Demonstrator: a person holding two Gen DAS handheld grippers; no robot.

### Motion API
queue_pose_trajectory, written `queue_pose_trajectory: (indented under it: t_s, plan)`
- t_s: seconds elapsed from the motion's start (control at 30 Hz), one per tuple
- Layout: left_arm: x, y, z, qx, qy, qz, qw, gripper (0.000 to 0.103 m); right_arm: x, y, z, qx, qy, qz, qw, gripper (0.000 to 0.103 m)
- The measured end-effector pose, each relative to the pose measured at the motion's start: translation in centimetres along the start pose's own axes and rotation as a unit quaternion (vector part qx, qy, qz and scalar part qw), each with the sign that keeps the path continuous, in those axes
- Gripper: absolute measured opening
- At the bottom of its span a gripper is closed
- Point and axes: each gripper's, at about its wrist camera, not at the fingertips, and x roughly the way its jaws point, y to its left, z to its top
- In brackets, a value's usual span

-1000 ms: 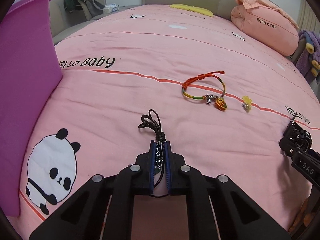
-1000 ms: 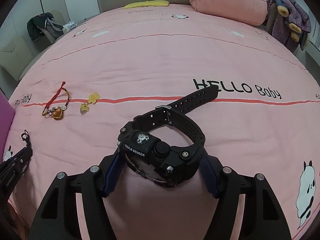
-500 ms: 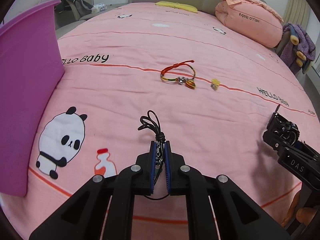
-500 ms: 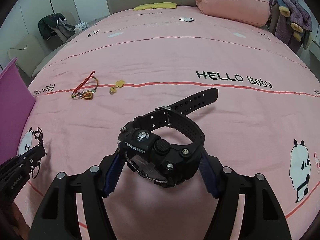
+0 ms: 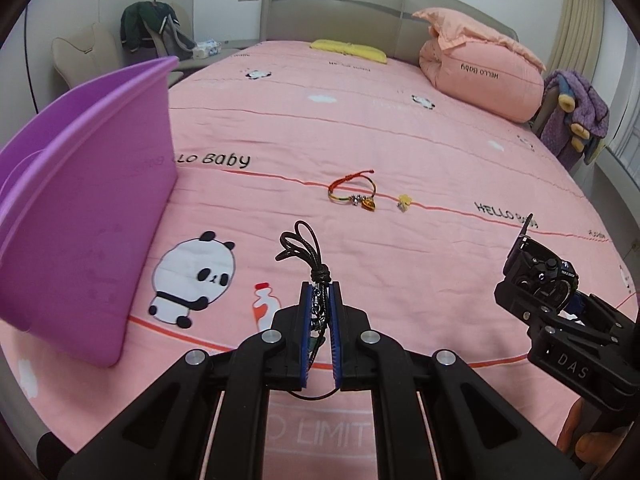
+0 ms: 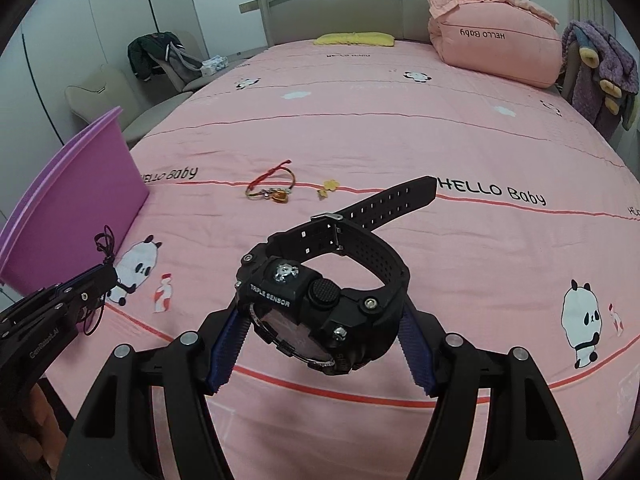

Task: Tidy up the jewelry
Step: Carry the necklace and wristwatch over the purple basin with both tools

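My left gripper (image 5: 319, 294) is shut on a black cord necklace (image 5: 302, 244); its loops stick out past the fingertips, well above the pink bedspread. The right gripper (image 6: 320, 312) is shut on a bulky black watch (image 6: 320, 304) by its case, the strap (image 6: 384, 202) pointing away. In the left wrist view the watch (image 5: 540, 276) and right gripper (image 5: 520, 292) show at the right; in the right wrist view the left gripper (image 6: 106, 276) shows at the left. A red and yellow string bracelet (image 5: 352, 194) and a small yellow charm (image 5: 404, 202) lie on the bed ahead.
A purple bin (image 5: 80, 208) stands at the left on the bed, its rim level with my left gripper. A rolled pink quilt (image 5: 480, 68) and a yellow pillow (image 5: 348, 49) sit by the headboard. A chair with clothes (image 5: 152, 32) is beyond the bed's left side.
Both grippers have risen and pulled back from the bed with necklace and watch still held. The bracelet looks smaller and farther, and the purple bin's open top has come into view.
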Motion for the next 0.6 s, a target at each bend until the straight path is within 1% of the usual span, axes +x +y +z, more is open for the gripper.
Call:
queue_pose_trajectory:
  t_s: [0.1,0.3,0.47,0.6]
  plan:
    - [-2.1,1.0,0.3,-0.004,-0.014,0.003,0.9999,0.008,-1.4,1.6,0.4,-0.013,-0.012,0.008,1.0,0.067]
    - [-6.1,3.7,1.5,-0.016,-0.045,0.01,0.9988,0.008,-4.1,5.8,1.9,-0.032,-0.037,0.043,0.998,0.067]
    - [-9.0,6.3,3.2,-0.023,-0.076,0.021,0.9967,0.009,-5.4,9.5,3.6,-0.053,-0.051,0.075,0.994,0.067]
    - [-10.9,8.8,4.6,-0.035,-0.093,0.035,0.9945,0.009,-5.9,12.9,5.1,-0.075,-0.06,0.101,0.99,0.067]
